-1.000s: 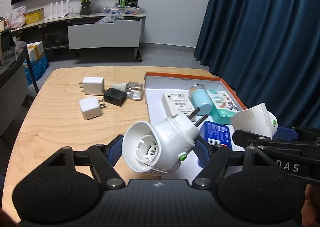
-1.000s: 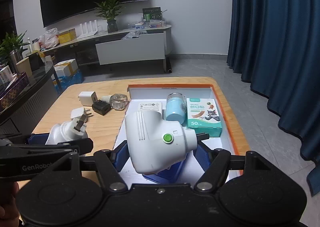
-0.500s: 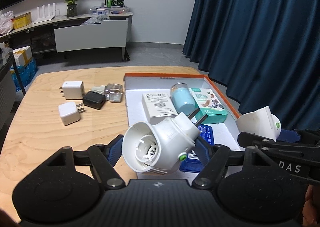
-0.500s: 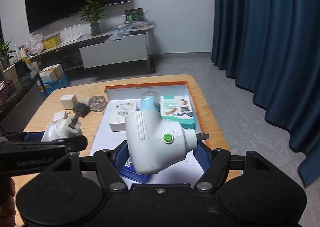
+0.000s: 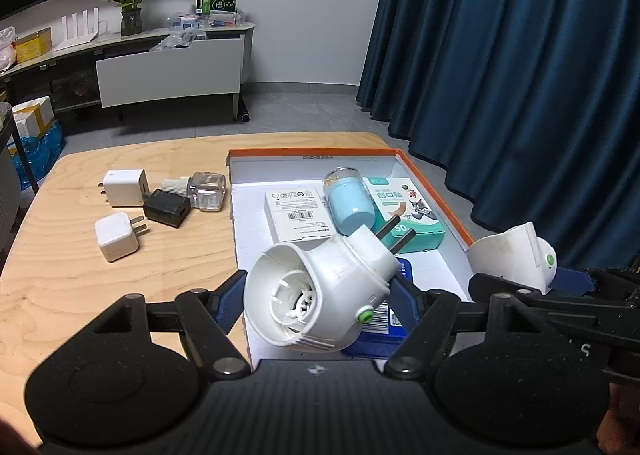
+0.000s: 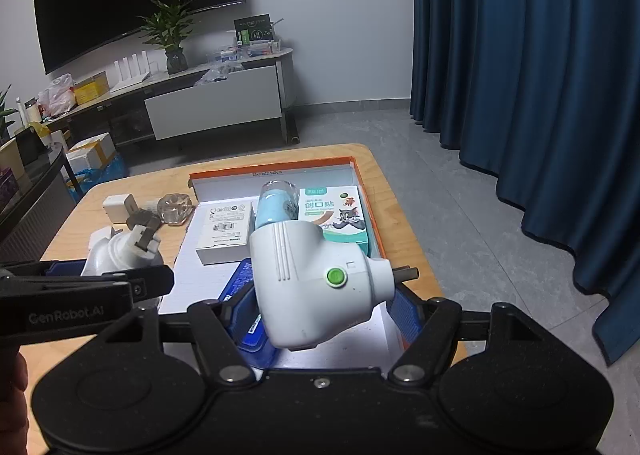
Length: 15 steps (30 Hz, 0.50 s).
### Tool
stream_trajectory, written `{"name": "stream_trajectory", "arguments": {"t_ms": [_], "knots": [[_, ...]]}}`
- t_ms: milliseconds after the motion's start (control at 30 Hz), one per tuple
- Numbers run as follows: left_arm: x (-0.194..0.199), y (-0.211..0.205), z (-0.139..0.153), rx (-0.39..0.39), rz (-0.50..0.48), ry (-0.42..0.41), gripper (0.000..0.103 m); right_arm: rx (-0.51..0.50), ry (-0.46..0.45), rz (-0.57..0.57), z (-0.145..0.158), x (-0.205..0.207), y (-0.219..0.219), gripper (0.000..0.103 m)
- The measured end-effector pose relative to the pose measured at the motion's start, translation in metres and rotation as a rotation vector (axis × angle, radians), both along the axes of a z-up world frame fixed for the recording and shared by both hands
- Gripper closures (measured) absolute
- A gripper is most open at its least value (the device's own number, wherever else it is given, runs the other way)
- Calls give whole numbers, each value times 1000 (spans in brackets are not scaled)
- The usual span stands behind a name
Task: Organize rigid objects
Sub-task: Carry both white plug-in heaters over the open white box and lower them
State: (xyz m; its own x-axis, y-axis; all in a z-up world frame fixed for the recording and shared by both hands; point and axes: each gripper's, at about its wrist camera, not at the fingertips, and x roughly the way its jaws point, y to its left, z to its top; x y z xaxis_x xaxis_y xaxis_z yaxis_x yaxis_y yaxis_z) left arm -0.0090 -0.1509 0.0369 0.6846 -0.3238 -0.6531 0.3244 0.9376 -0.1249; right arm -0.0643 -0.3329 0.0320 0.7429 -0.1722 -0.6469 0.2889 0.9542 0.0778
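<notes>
White plastic: two plug-in heaters, one clamped in each gripper, both held above the near end of the box.
Left gripper (image 5: 316,295): blue pads pressed on a white heater (image 5: 320,291); open socket faces the camera, prongs point to 1 o'clock over the box.
Right gripper (image 6: 326,305): pads clamped on the second heater (image 6: 308,283); green button up, prong sticking out to 3 o'clock.
Box (image 5: 432,191): orange rim, white floor, on the right half of the table (image 5: 80,287).
Box contents: white carton (image 5: 296,215) at 11 o'clock, blue jar (image 5: 352,203) at 12, plaster box (image 5: 412,211) at 1, blue pack (image 5: 384,319) at 6, mostly hidden under the left heater.
Outside, at 9 o'clock of the box: two white chargers (image 5: 124,187) (image 5: 116,237), black charger (image 5: 166,209), clear bottle (image 5: 204,191).
Free floor: only the near right corner looks bare; judged tight for two heaters.
Risk, collision: grippers sit close side by side; lowering both at once could knock them together.
Risk, roll: the heaters are rounded, so one released at a tilt may roll onto the blue pack or tip the jar.
Risk, snag: prongs could catch the plaster box or the rim on the way down.
Risk, slip: smooth curved shell held off centre may twist in the pads.
</notes>
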Motion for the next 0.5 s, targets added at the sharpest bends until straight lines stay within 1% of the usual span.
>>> {"name": "stream_trajectory", "arguments": {"t_ms": [500], "knots": [[14,-6,-6,4,1,22,28,8,17,-4,-11,10,-5,20]]}}
